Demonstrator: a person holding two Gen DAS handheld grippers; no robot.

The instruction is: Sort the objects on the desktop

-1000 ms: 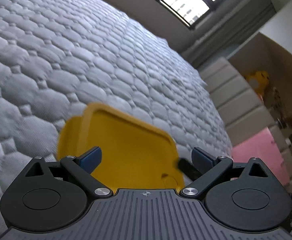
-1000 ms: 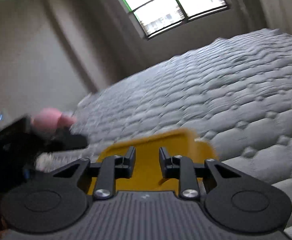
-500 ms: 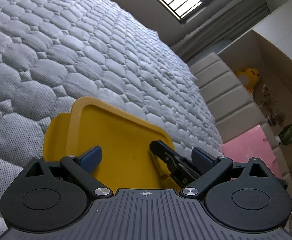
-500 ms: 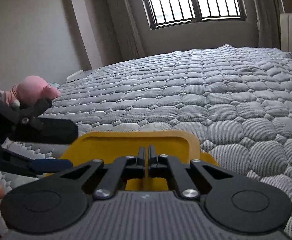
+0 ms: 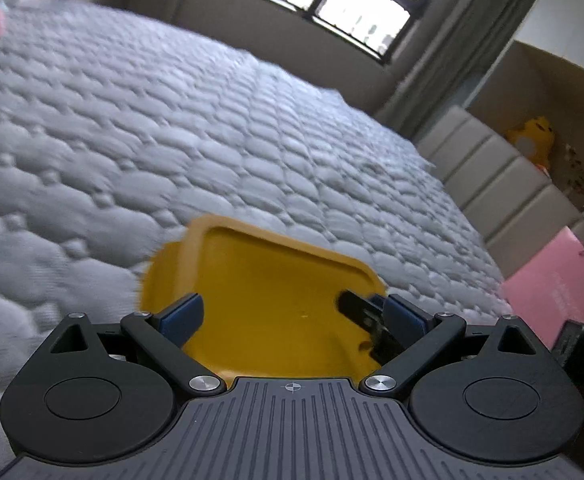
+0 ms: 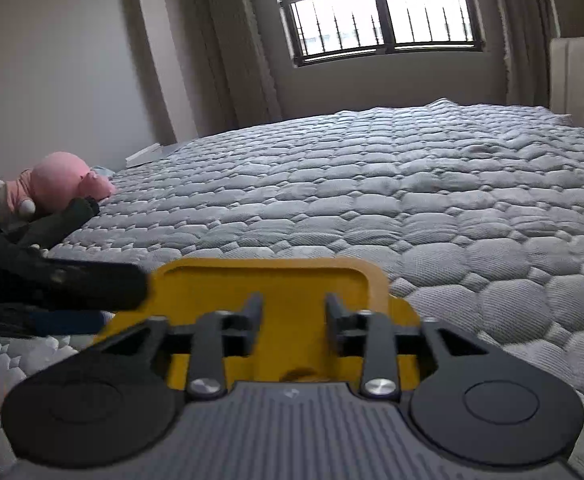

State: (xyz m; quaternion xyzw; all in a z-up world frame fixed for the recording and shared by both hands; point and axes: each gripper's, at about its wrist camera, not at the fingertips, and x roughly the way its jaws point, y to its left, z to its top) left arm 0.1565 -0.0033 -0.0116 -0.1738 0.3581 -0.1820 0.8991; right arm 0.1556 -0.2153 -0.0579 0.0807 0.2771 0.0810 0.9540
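A yellow tray (image 5: 267, 292) lies on the grey quilted bed (image 5: 171, 140), just ahead of both grippers. My left gripper (image 5: 292, 314) is open over the tray's near part, and nothing sits between its blue pads (image 5: 181, 316). The black fingertips (image 5: 358, 308) of the right gripper reach in at the tray's right corner. In the right wrist view the same tray (image 6: 283, 280) is centred. Above its near half my right gripper (image 6: 294, 318) has its jaws opening, with nothing between them. The left gripper's black finger (image 6: 83, 282) comes in from the left edge.
A pink plush toy (image 6: 67, 184) sits at the bed's far left corner, with a dark cloth item (image 6: 59, 220) beside it. A beige padded headboard (image 5: 504, 184), a pink box (image 5: 560, 284) and a yellow plush (image 5: 532, 140) are on the right. Open quilt stretches beyond the tray.
The right gripper's jaws shut completely half a second ago and now stand apart. The left gripper's view has swung and tilted, and the right fingers have slid back toward the tray's right corner.
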